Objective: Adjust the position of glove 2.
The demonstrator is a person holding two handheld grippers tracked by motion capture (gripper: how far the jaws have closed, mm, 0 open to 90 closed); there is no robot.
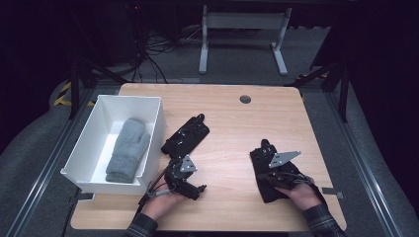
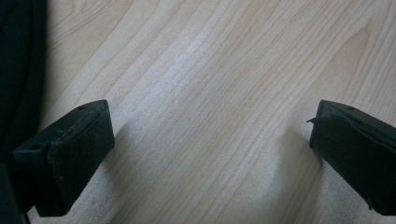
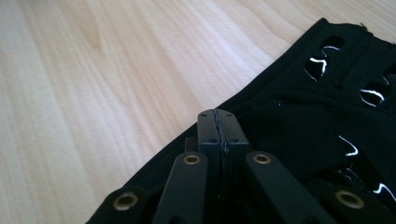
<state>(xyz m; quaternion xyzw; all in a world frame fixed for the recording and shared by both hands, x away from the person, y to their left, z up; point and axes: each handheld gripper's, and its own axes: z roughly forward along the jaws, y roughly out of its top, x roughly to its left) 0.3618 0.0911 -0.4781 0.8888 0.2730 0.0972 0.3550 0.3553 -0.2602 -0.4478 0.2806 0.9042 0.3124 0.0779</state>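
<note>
Nearest the viewer, 2 hands in plaid sleeves each hold a black 2-jaw gripper over a light wooden table (image 1: 232,123). The left gripper (image 1: 185,185) has its jaws spread wide w/ nothing between them, just bare wood beneath in the left gripper view. The right gripper (image 3: 218,128) is clenched, jaws pressed flat together; it rests over a black fingerless glove with cut-out holes (image 1: 272,173) near the table's right front, but whether fabric is pinched between the tips can't be told.

Farther back, approx. table centre, a 2nd black fingerless glove (image 1: 187,134) lies flat. Left of it sits a white rectangular plastic bin (image 1: 153,123) holding 1 grey knitted mitten (image 1: 127,148).

Judged progress: 1 item binned, 2 black gloves left on the table. No brands or readable writing.
</note>
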